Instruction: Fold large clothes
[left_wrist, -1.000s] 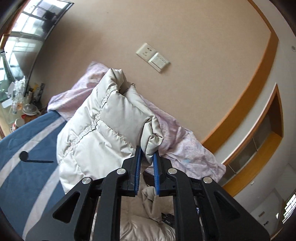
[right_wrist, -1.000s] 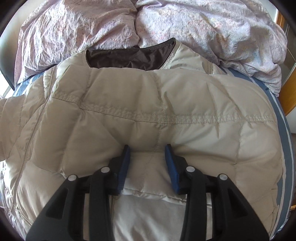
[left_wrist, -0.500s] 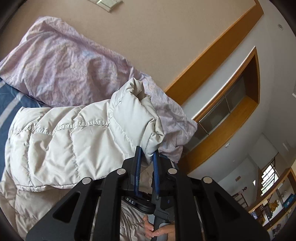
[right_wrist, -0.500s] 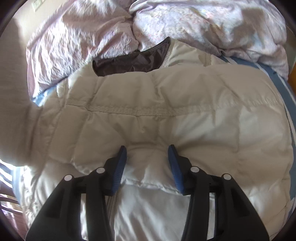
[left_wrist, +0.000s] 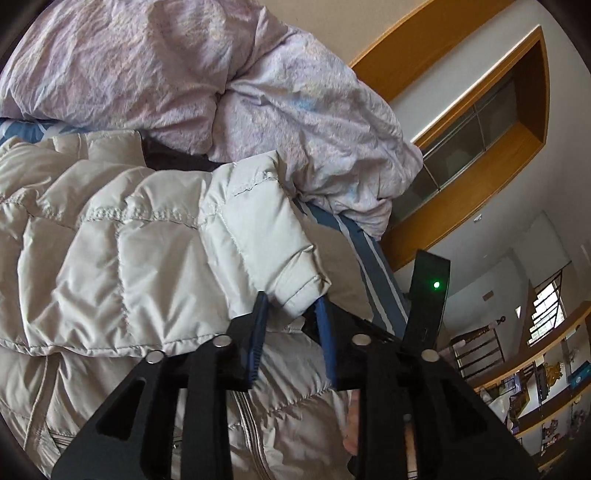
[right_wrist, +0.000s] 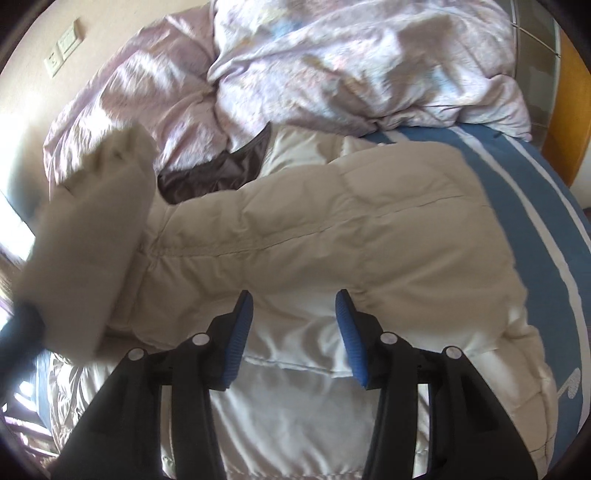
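So the cream puffer jacket (right_wrist: 332, 229) is spread on the blue striped bed (right_wrist: 532, 206), collar up near the crumpled lilac duvet (right_wrist: 332, 62) at the head end. Left gripper (left_wrist: 291, 306) has its jaws pinched on the sleeve cuff (left_wrist: 295, 291), carried over the jacket's body. Right gripper (right_wrist: 293, 332) hangs over the folded sleeve, jaws wide, gripping nothing.

Black tongs (right_wrist: 293, 306) — blue ribbed pads, silver screws.
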